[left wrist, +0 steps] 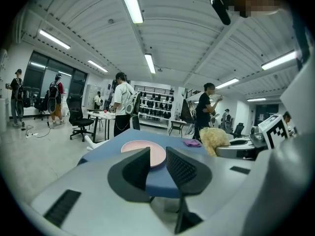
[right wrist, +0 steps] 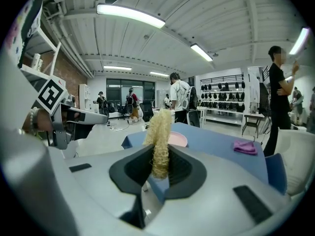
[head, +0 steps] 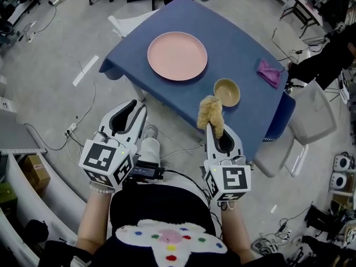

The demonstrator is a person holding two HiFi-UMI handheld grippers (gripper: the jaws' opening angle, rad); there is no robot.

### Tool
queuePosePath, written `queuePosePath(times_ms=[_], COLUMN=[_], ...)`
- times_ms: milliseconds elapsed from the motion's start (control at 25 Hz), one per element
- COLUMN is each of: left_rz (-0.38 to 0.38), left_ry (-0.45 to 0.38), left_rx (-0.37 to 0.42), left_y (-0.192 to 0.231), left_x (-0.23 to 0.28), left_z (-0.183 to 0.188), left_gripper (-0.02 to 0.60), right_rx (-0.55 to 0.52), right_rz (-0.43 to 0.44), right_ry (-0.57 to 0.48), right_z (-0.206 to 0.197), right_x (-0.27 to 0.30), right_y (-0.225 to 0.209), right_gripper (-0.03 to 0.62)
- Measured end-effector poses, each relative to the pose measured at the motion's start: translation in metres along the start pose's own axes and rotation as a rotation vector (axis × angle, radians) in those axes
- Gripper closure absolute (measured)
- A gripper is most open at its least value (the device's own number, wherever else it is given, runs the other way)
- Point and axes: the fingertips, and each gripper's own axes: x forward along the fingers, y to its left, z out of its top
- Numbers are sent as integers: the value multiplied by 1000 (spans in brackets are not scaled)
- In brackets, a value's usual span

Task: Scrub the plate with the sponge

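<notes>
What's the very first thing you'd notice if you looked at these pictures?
The big pink plate lies on the blue table. Nearer to the person, the right gripper pinches a fluffy yellow sponge that sticks up past its jaws. The left gripper beside it is open and holds nothing.

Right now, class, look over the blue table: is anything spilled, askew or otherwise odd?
Nothing spilled or broken. The pink plate lies flat and the bowl stands upright on the table. Only the purple cloth looks untidy, crumpled near one edge. The sponge is pinched in the right tongs.
</notes>
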Motion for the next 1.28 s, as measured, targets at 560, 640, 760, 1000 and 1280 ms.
queuePosePath(times_ms=[560,640,760,1000,1280], left_rz=[-95,-109,-127,-159,-178], left_ry=[90,112,145,197,247], left_rx=[-36,-42,-46,-55,-67], left_y=[77,85,100,131,154], left_x=[115,132,156,195,225], left_z=[16,15,12,1,-15], left_gripper=[482,482,482,482,482], right_rx=[34,43,50,69,37], right_rz=[-99,-116,-137,-187,-233], right_ry=[54,66,84,139,173], right_z=[30,32,36,26,26], right_x=[106,121,143,179,212], right_y=[-25,-31,-37,-43,-56], right_gripper=[537,537,537,537,537])
